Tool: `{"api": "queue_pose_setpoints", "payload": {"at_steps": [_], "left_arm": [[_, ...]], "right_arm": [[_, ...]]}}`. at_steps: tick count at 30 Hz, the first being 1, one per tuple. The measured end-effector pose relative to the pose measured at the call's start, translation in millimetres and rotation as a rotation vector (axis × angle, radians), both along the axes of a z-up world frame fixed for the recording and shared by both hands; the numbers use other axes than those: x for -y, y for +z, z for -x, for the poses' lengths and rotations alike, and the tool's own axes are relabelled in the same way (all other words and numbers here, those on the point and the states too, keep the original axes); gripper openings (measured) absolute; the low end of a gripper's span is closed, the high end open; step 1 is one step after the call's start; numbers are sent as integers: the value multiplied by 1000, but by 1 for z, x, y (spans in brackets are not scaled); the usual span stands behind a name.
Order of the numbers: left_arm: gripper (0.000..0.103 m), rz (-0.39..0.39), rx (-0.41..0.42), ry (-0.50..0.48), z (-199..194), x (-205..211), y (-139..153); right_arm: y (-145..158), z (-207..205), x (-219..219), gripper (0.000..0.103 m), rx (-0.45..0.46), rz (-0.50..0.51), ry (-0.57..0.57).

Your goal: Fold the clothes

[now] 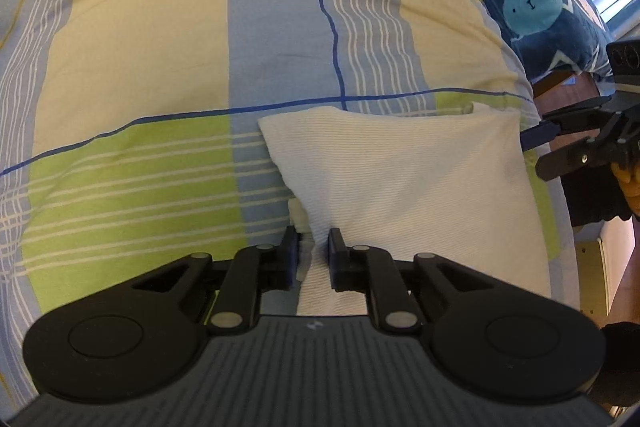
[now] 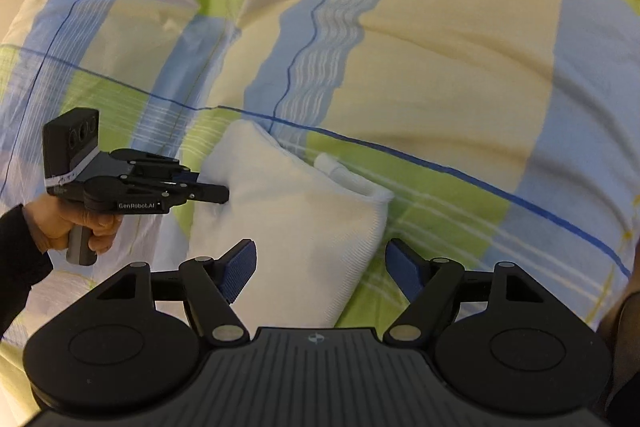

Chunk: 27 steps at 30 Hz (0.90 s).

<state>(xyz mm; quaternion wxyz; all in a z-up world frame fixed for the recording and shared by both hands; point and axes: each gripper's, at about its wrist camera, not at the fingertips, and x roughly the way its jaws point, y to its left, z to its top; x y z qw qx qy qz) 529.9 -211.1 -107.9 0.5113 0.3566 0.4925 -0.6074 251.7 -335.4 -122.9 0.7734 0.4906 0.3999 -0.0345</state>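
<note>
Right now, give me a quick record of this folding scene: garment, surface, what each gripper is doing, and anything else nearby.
garment: white ribbed garment, folded into a compact shape
surface: plaid duvet in green, blue and cream
left gripper: jaws pinched on the garment's near edge
right gripper: jaws open, one either side of the garment's near end, not gripping
nearby: navy blanket with blue bunny print beyond the duvet's edge

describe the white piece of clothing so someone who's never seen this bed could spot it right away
Start from the bed's big checked duvet of green, cream and blue squares. On it lies the white garment, folded into a compact ribbed bundle, with the left gripper pinching one edge and the right gripper open beside it. It is the only plain white thing on the patterned cover.
</note>
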Motion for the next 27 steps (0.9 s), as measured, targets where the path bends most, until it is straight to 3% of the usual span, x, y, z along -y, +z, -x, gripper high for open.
{"api": "queue_pose_setpoints", "payload": {"at_steps": [6, 8, 11, 14, 21, 27], "left_arm": [[11, 39, 3, 49, 0, -9, 2], [10, 51, 8, 69, 1, -12, 3], [7, 89, 10, 115, 2, -21, 14], [6, 150, 14, 177, 2, -36, 39], [6, 394, 71, 341, 9, -91, 152], [6, 598, 160, 458, 60, -148, 240]], "right_arm": [[0, -14, 8, 16, -3, 6, 25], [0, -19, 10, 7, -4, 8, 34], [5, -25, 14, 6, 4, 14, 53], [44, -31, 15, 5, 71, 59, 116], [176, -43, 5, 5, 301, 295, 322], [279, -23, -19, 5, 462, 533, 487]]}}
